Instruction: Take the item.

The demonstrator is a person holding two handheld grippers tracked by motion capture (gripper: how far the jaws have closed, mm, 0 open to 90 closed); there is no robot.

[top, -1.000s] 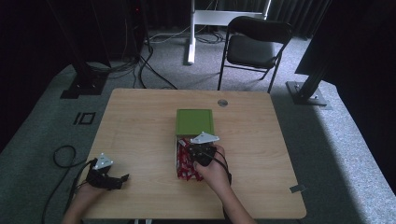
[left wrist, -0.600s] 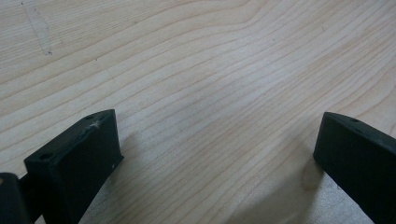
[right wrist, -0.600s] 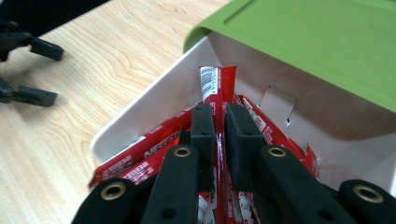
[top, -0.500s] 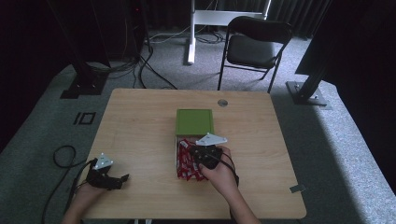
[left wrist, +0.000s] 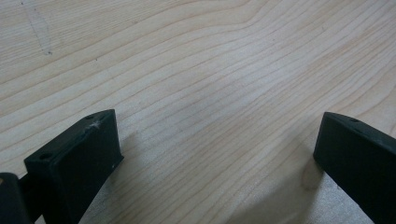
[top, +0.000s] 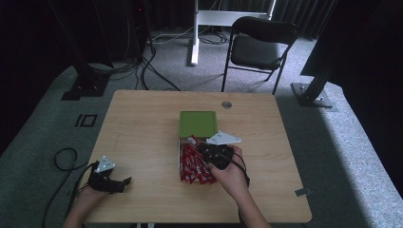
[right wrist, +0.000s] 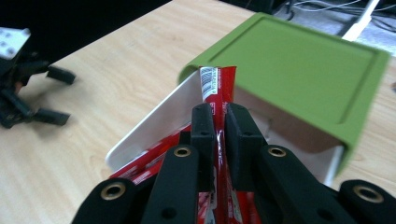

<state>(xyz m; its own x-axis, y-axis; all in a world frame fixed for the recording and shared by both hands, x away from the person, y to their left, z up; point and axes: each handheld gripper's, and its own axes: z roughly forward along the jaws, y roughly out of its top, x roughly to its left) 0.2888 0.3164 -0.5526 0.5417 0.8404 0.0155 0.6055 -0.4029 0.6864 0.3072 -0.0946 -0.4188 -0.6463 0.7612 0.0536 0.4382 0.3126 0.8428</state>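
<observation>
A white box (right wrist: 149, 126) holds several red packets (top: 192, 167), and a green lid (top: 198, 122) covers its far half. My right gripper (top: 200, 147) is over the box, shut on one red packet (right wrist: 217, 86) whose printed end sticks out past the jaws toward the green lid (right wrist: 299, 60). Seen from its own camera, the right gripper (right wrist: 218, 112) has both jaws pressed flat against that packet. My left gripper (top: 121, 183) rests at the table's front left, far from the box. It stands open (left wrist: 217, 126) with only bare wood between its jaws.
The wooden table (top: 142, 123) has a round cable hole (top: 226, 104) near its far edge. A black folding chair (top: 259, 47) stands behind it. Cables trail on the floor at the left. A small grey tag (top: 302, 192) sits at the front right corner.
My right gripper has shifted a little to the right over the box, still shut on the packet. The left gripper has not moved.
</observation>
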